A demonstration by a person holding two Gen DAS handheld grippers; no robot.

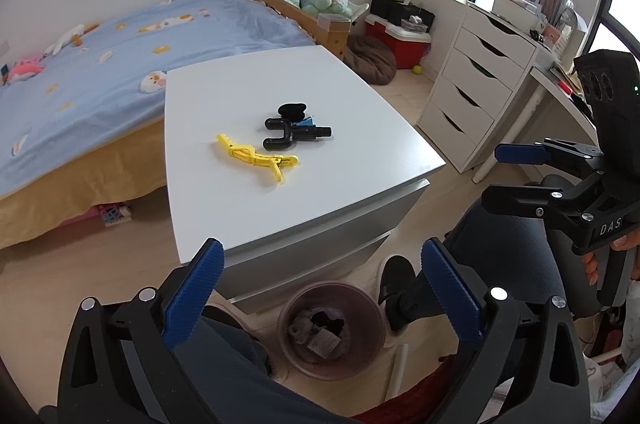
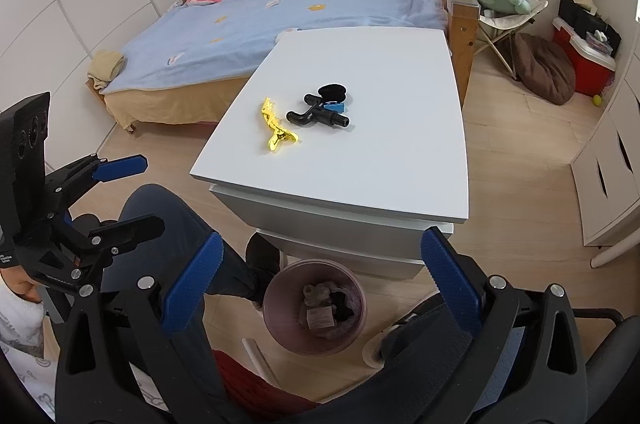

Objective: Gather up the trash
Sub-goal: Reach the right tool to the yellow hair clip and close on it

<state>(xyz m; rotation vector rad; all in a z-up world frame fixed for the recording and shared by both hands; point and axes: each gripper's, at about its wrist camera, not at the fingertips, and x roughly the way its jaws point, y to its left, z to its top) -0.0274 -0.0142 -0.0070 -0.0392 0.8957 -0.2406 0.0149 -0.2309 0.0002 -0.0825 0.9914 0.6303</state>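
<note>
Both grippers empty, jaws wide: left gripper (image 1: pixel 322 288), right gripper (image 2: pixel 322 278). Trash bin (image 1: pixel 370 308) bottom centre, already holding scraps. Yellow clip (image 1: pixel 260 157) and black U-shaped part (image 1: pixel 294 133) mid-frame on white cabinet (image 1: pixel 360 95). Next: approach clip across its narrow body, close firmly.

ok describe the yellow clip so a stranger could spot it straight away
Start at the white cabinet beside the blue bed. On its top, the yellow clip lies nearest the front edge, just apart from a black Y-shaped part. It is the only bright yellow thing there, long and toothed.
</note>
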